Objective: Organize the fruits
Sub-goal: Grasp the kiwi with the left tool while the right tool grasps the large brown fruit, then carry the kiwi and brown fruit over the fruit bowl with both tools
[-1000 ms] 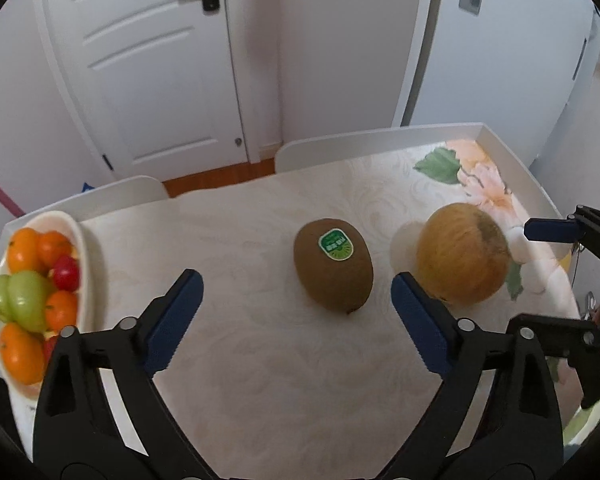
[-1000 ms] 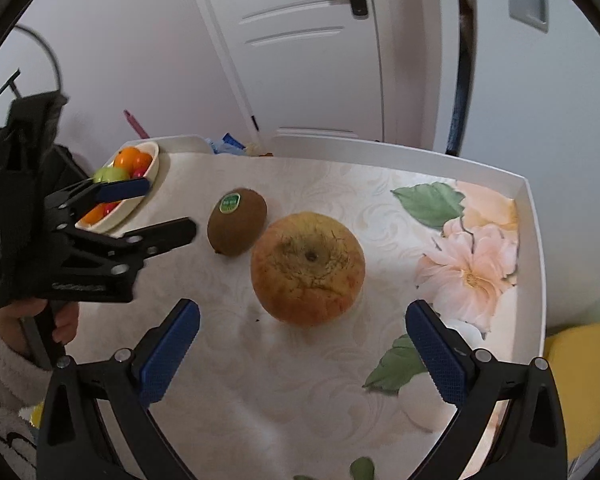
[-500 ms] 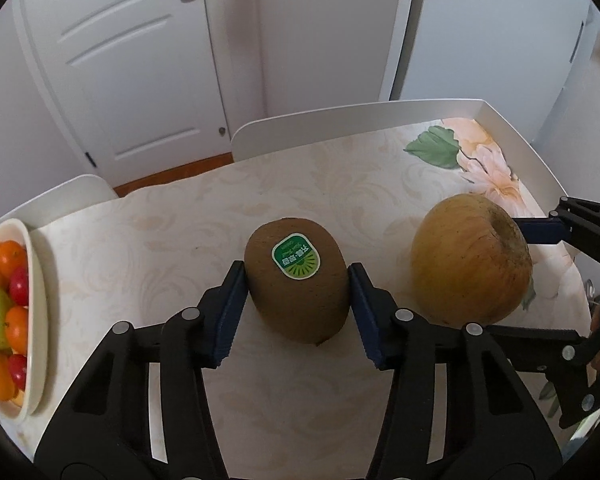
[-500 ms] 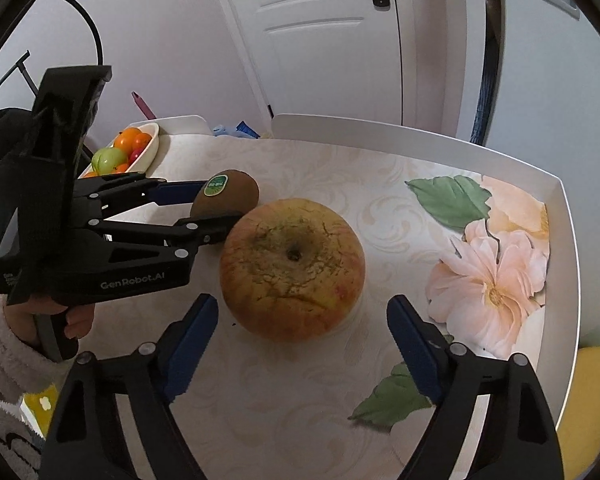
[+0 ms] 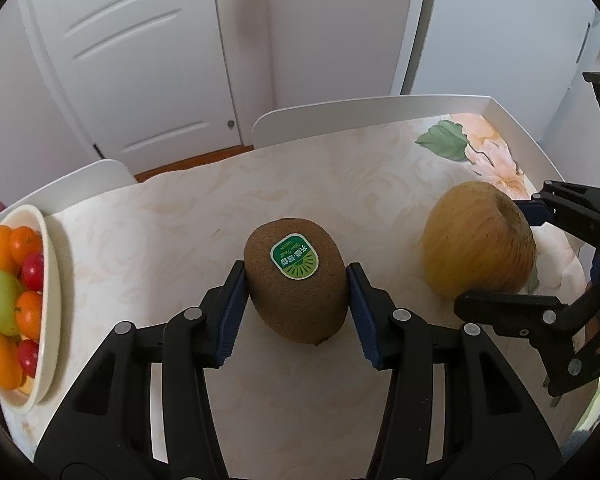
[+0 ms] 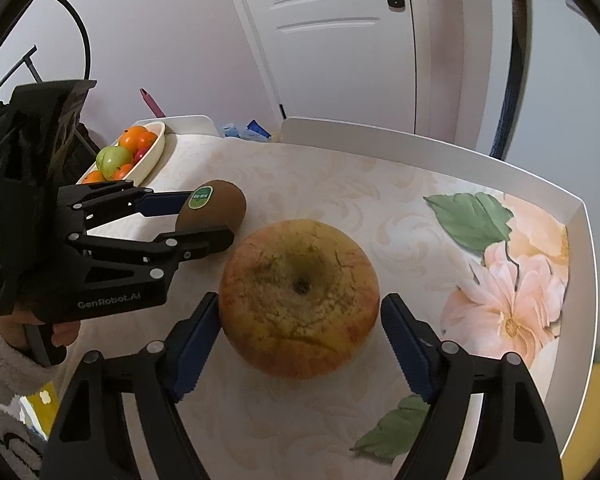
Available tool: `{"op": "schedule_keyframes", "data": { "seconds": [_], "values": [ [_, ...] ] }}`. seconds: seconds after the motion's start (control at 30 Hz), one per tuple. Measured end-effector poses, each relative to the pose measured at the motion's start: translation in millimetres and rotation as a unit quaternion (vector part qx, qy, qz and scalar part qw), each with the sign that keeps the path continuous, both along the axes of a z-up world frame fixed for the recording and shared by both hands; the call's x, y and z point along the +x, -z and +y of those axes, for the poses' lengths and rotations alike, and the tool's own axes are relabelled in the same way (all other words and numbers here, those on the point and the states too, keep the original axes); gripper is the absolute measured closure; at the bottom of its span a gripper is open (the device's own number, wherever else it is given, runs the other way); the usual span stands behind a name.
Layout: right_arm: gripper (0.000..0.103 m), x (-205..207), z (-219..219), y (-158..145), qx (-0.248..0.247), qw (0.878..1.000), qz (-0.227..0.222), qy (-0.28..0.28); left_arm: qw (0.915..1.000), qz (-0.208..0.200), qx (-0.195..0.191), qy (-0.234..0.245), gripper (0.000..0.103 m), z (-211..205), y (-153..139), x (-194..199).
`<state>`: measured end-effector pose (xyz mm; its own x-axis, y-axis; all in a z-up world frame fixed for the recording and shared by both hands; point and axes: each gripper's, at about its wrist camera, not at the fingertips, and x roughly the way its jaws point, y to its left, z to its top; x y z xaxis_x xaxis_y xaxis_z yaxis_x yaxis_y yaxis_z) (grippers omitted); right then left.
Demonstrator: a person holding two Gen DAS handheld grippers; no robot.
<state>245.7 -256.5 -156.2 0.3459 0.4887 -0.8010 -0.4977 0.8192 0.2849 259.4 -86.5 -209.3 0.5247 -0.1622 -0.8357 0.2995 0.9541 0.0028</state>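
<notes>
My left gripper [image 5: 296,304] is shut on a brown kiwi [image 5: 296,280] with a green sticker, both blue pads against its sides; the kiwi also shows in the right wrist view [image 6: 216,206]. A big yellow-orange apple [image 6: 300,296] sits on the table between the fingers of my right gripper [image 6: 300,344]. The left pad is at its skin, the right pad looks a hair off, so contact is unclear. The apple also shows in the left wrist view [image 5: 476,246]. A cream bowl [image 5: 50,280] at the far left holds oranges, green fruit and small red fruit.
The table has a pale patterned cloth with a flower print [image 6: 512,280] at the right and a raised white rim [image 6: 580,264]. The bowl also shows in the right wrist view [image 6: 152,156]. White chair backs [image 5: 340,116] and a white door stand beyond the table.
My left gripper moved forward and closed on the kiwi. My right gripper moved forward around the apple and its fingers narrowed toward it.
</notes>
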Motion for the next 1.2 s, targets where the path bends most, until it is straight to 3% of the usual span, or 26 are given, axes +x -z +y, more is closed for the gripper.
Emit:
{"op": "schedule_keyframes", "data": {
  "seconds": [0.1, 0.2, 0.43, 0.7, 1.2],
  "values": [
    [0.026, 3.4, 4.9, 0.6, 0.000, 1.000, -0.002, -0.003, 1.0000, 0.000, 0.000, -0.004, 0.050, 2.0, -1.3, -1.9],
    [0.033, 6.1, 11.3, 2.0, -0.009, 1.000, -0.004, -0.005, 1.0000, -0.002, -0.003, -0.008, 0.050, 3.9, -3.5, -4.7],
    [0.034, 7.3, 21.8, -2.4, -0.019, 1.000, -0.005, -0.011, 0.9992, -0.016, -0.016, -0.032, 0.050, 15.1, -21.5, -15.4],
    [0.034, 5.1, 36.0, -28.0, -0.007, 1.000, -0.016, -0.026, 0.9955, -0.039, -0.031, -0.080, 0.050, 45.2, -55.4, -39.0],
    [0.034, -7.7, 126.6, -90.2, 0.023, 0.995, -0.044, -0.083, 0.9819, -0.076, -0.033, -0.170, 0.050, 160.1, -115.6, -83.1]
  ]
}}
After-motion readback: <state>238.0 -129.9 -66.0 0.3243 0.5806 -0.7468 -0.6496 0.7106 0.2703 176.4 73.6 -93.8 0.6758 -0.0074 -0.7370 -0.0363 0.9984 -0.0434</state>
